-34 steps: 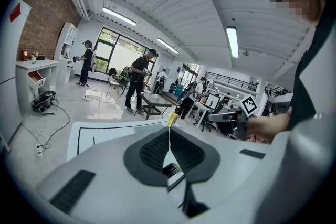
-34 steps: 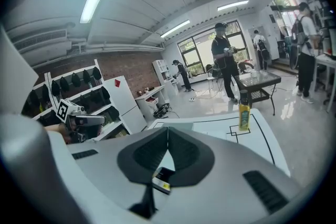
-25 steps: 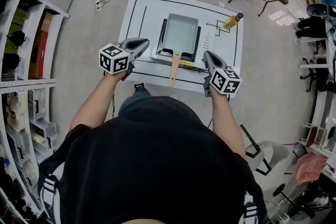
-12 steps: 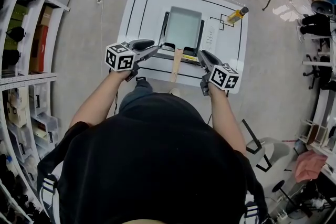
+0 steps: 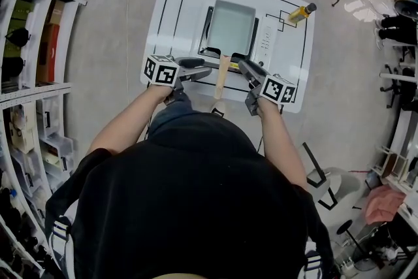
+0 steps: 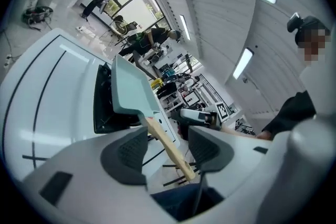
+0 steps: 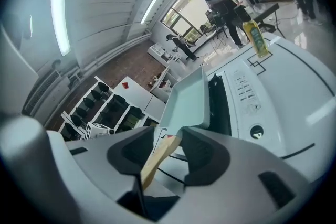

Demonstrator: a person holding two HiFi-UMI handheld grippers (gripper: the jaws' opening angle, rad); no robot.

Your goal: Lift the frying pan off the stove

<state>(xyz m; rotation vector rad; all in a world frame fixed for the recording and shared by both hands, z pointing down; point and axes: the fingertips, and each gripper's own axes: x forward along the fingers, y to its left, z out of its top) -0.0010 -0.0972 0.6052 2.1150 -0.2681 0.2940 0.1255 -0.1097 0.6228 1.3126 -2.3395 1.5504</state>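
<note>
My left claw (image 5: 204, 68) and right claw (image 5: 244, 67) are both opening, one on each side of the wooden handle (image 5: 223, 75), neither clamping it. The frying pan (image 5: 230, 27) sits on the stove (image 5: 268, 36) just ahead of them.

Pale-green rectangular frying pan (image 5: 230, 28) on stove (image 5: 267, 42)

The frying pan (image 5: 230, 27) has a smooth, matt, pale green coating. Its handle (image 5: 221, 75) is bare light wood. The stove (image 5: 268, 42) panel looks like smooth white plastic, and the table (image 5: 164, 23) is glossy white.
</note>
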